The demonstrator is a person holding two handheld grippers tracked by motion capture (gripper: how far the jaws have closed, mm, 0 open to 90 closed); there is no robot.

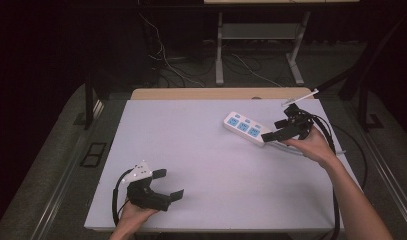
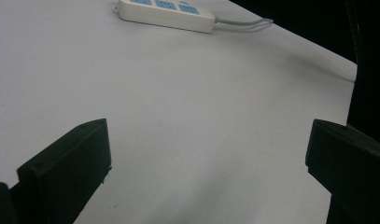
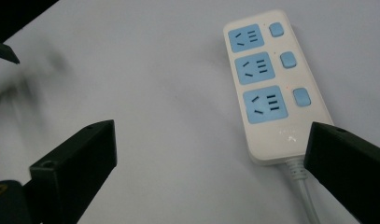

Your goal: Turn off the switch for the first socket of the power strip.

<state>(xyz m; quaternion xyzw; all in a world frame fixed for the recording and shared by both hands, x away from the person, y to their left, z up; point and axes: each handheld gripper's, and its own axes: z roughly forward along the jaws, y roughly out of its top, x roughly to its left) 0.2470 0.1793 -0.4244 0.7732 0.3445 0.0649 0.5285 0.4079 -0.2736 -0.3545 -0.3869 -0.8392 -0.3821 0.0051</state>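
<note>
- The power strip [image 1: 244,128], white with three blue sockets, was noted lying flat on the white table [image 1: 201,165], at the far right, with its grey cord [image 3: 303,193] leading off toward the right edge.
- The right gripper [image 1: 280,129] was held just beside the cord end of the strip, jaws spread wide and grasping nothing; in the right gripper view the strip's cord end lay between the jaws, close to one of them.
- The left gripper [image 1: 168,184] was recorded near the front left edge, well apart from the strip, jaws likewise released and empty.
- Step judged in hand: approach of the right gripper to the strip, before any grasp.
- Next move judged to call for the open jaws to be centred across the strip's narrow width, lowered to the table, then closed; a grip on the cord alone was to be avoided.
</note>
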